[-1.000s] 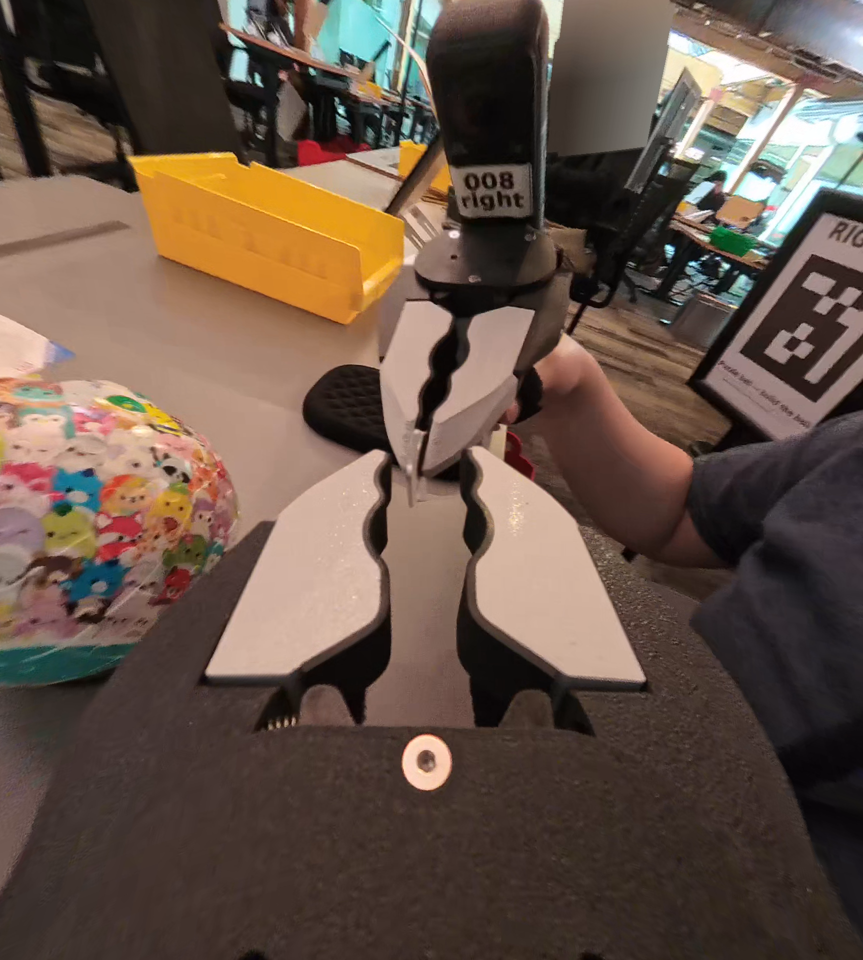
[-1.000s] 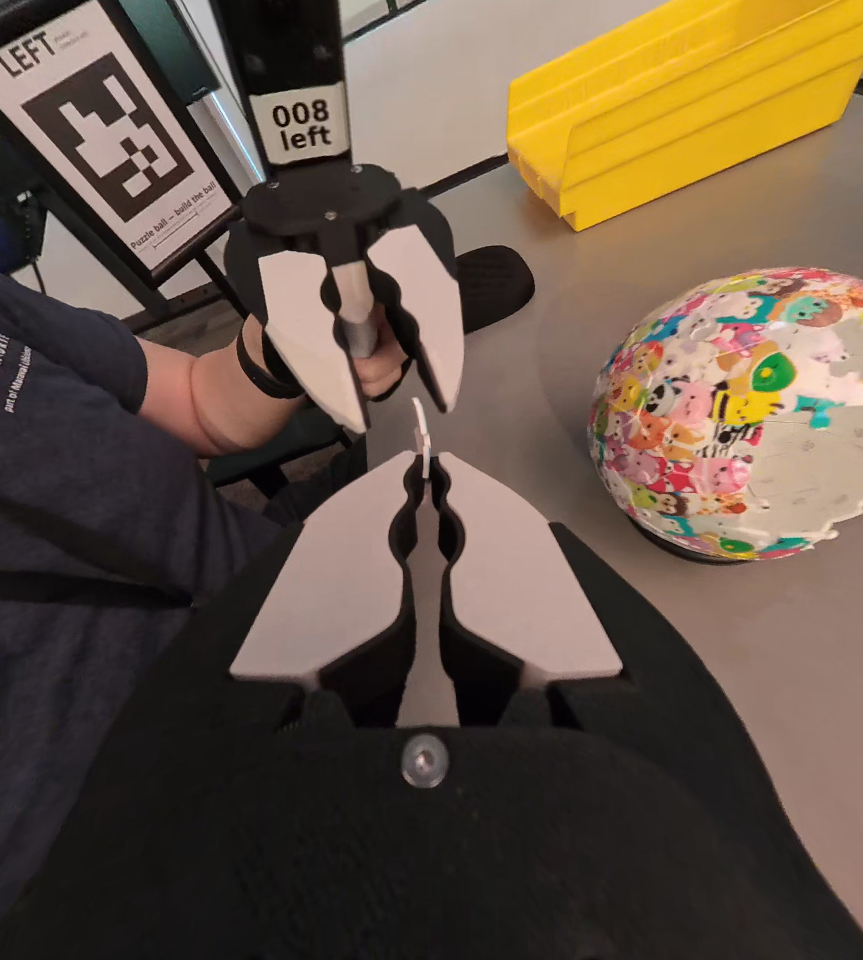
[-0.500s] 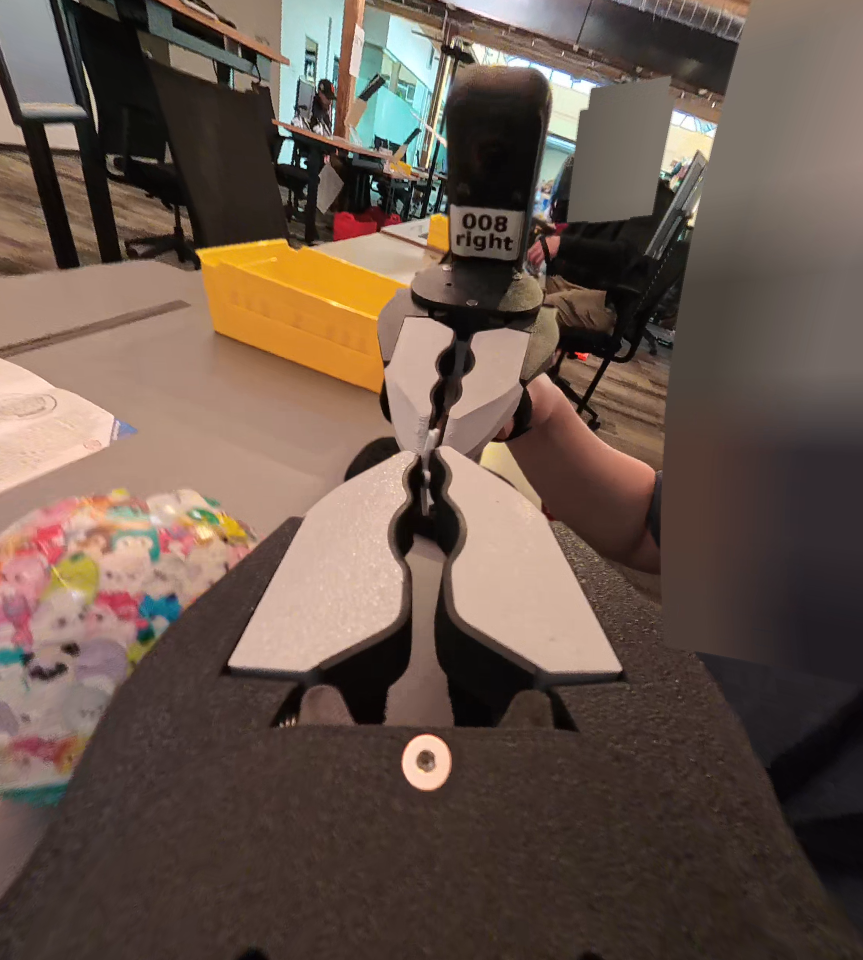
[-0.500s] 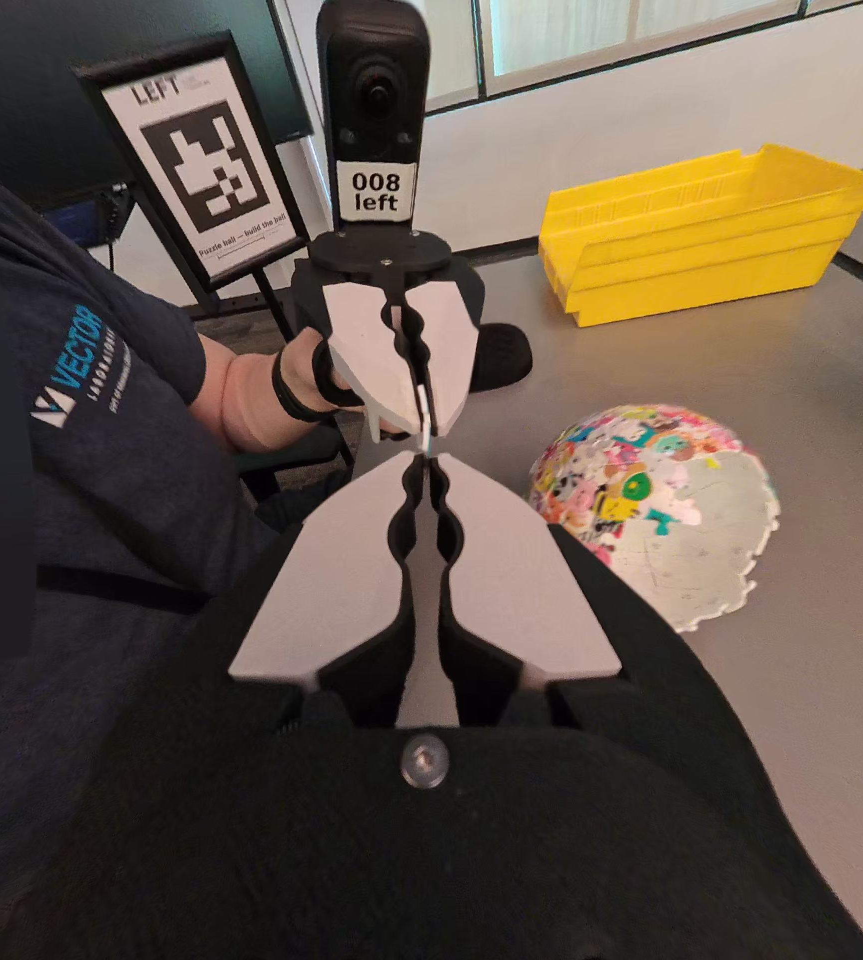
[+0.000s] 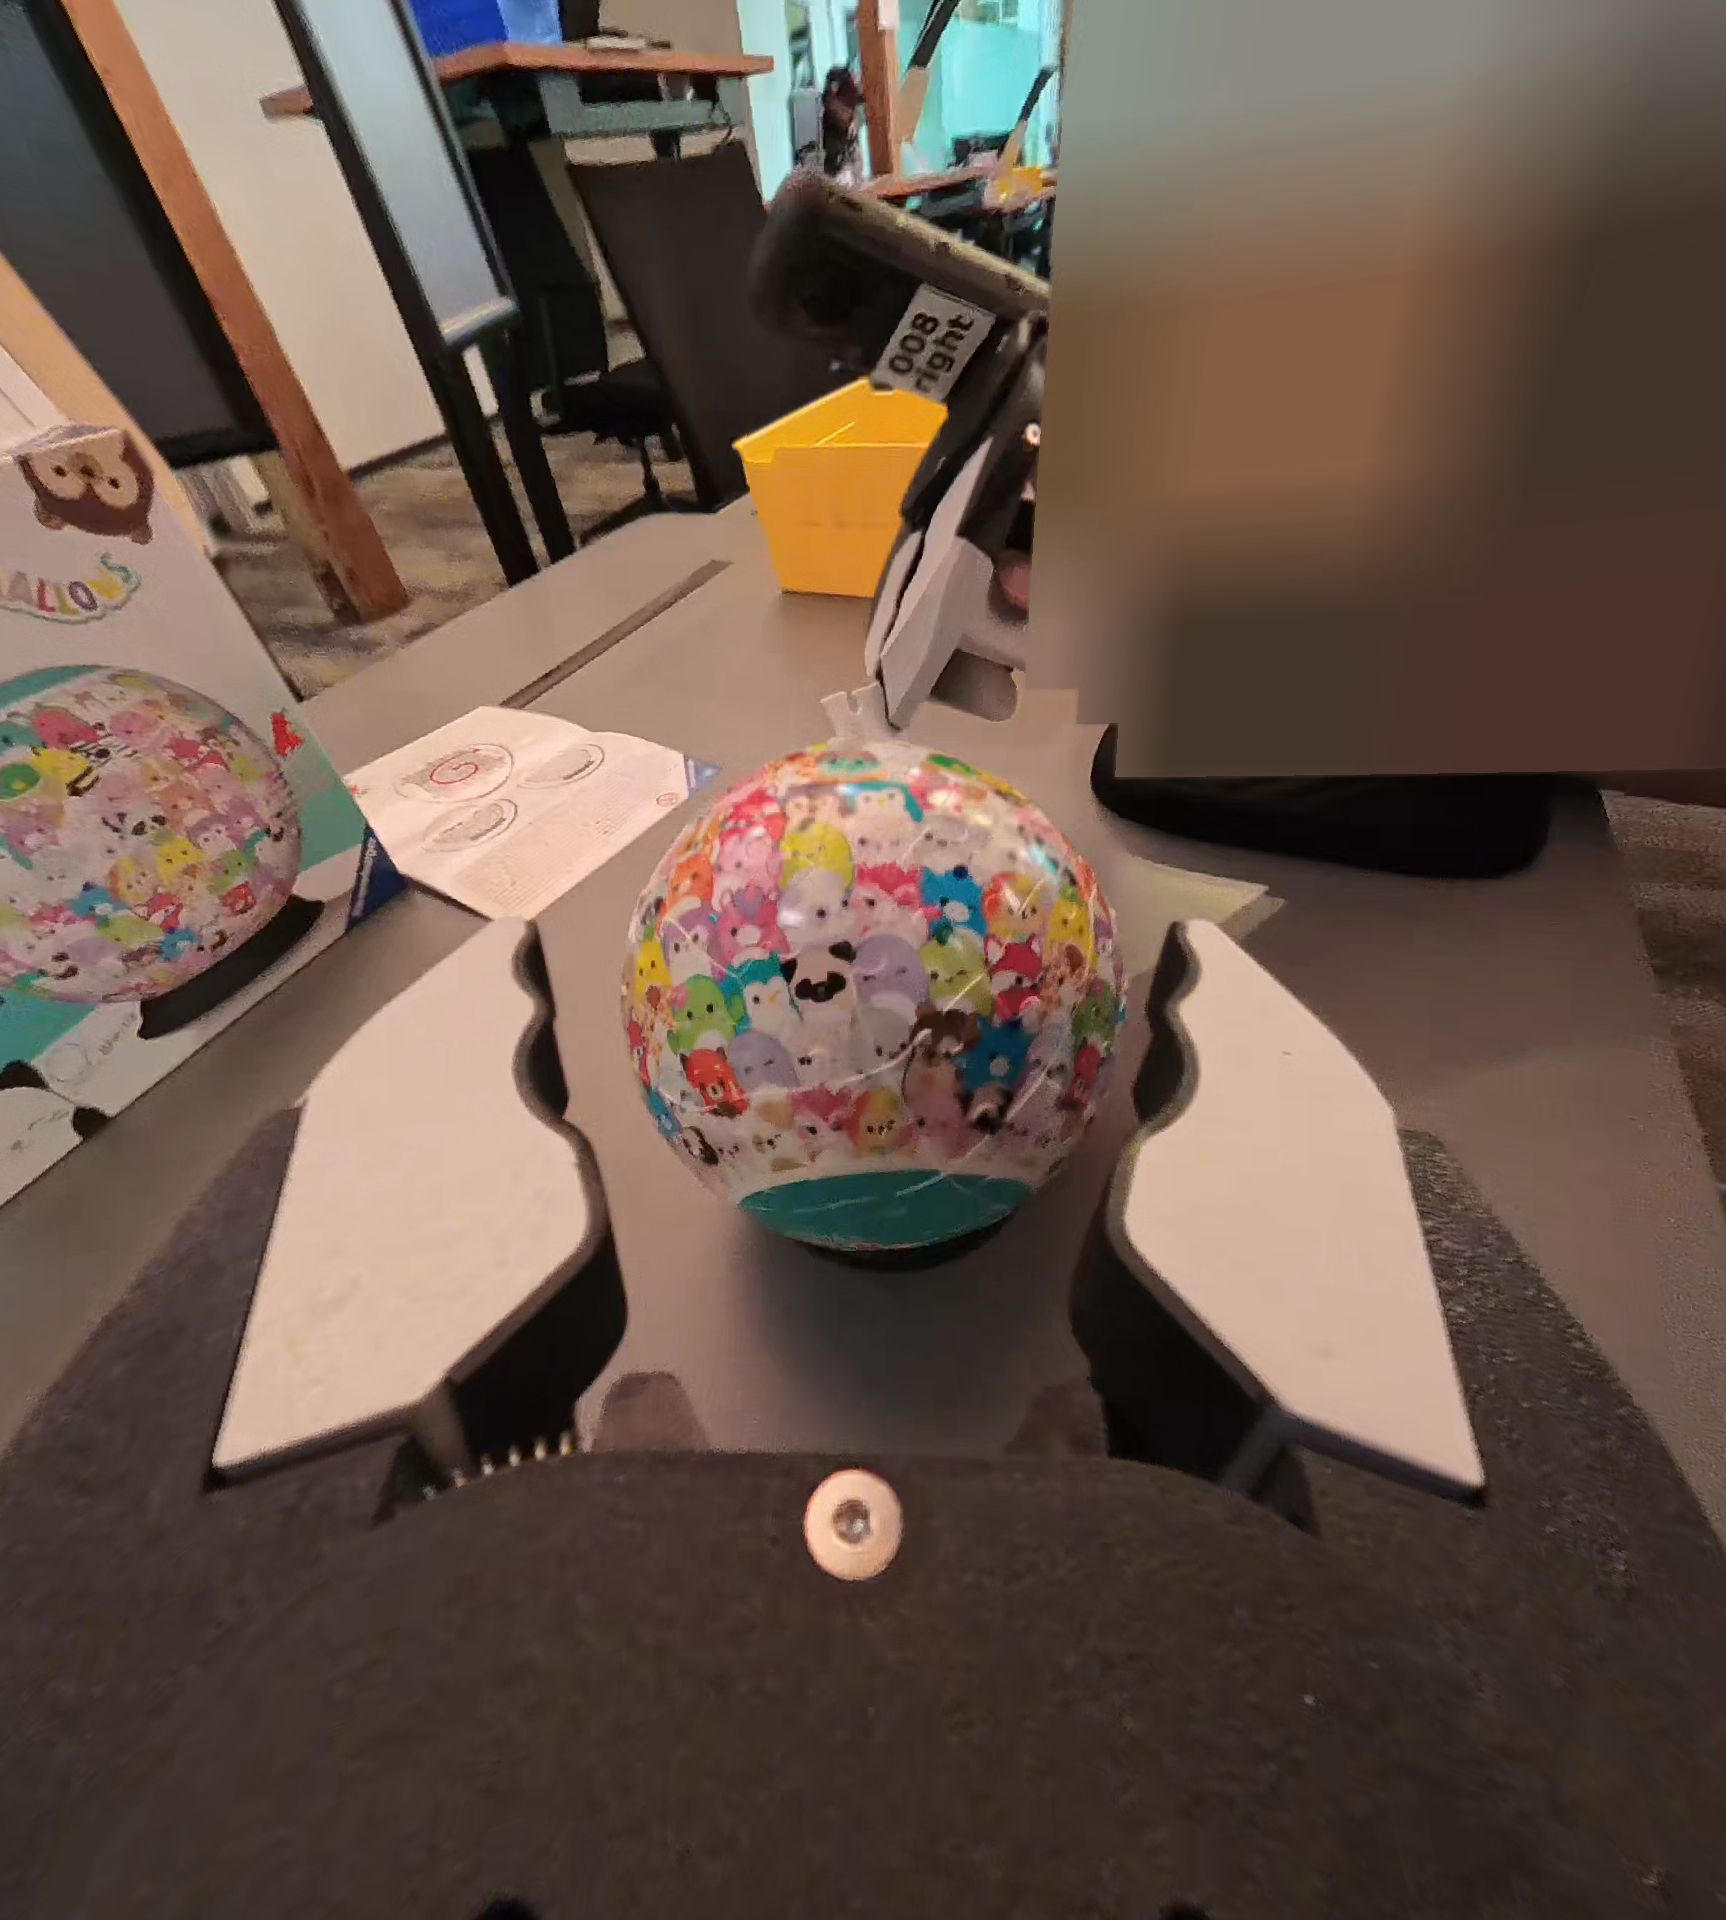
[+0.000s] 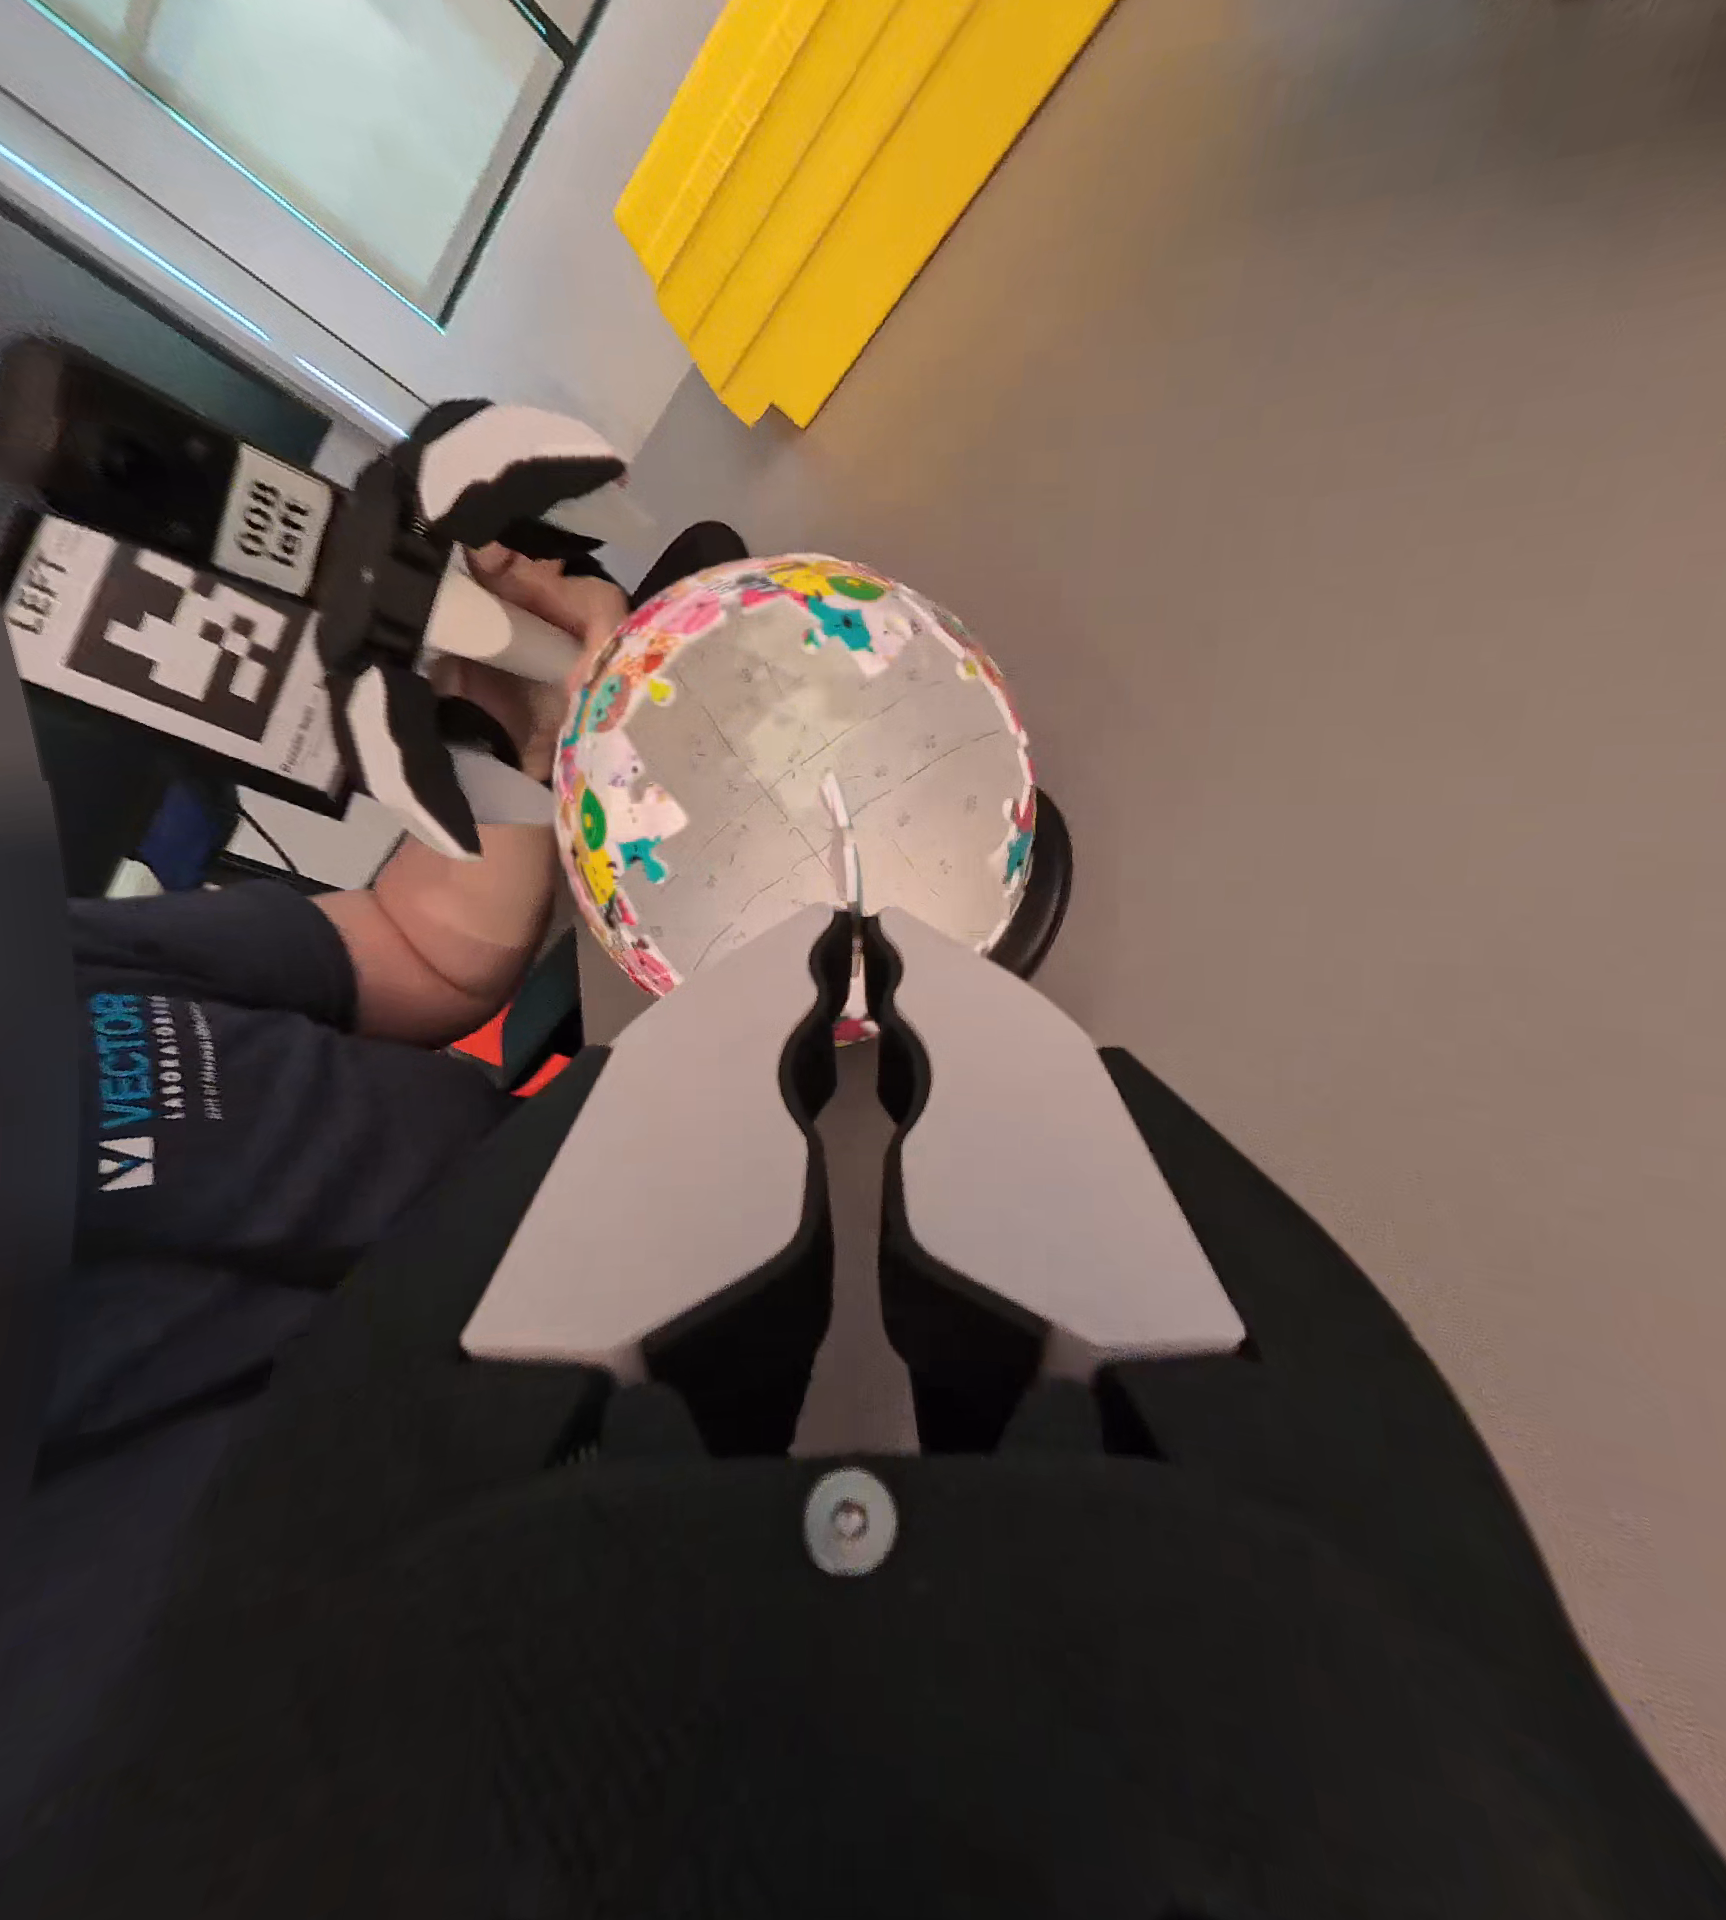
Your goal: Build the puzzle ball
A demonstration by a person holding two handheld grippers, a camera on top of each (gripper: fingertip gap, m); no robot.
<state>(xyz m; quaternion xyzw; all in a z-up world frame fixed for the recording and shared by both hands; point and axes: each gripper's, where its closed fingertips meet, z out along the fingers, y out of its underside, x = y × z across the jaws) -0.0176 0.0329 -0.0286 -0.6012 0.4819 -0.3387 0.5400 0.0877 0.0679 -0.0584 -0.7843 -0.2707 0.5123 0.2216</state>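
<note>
Multicoloured puzzle ball (image 5: 874, 997) sits on the bench (image 5: 693, 665) between the wide left claw (image 5: 854, 1091); right claw (image 6: 851, 925), above it, pinches a white puzzle piece (image 6: 838, 821).

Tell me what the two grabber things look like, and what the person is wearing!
Each gripper, left and right, has a rough black body, a silver screw, and two flat pale-grey fingers with wavy black inner edges. Each carries a black camera with a white label. The person wears a dark navy sleeve and a black wristband.
</note>
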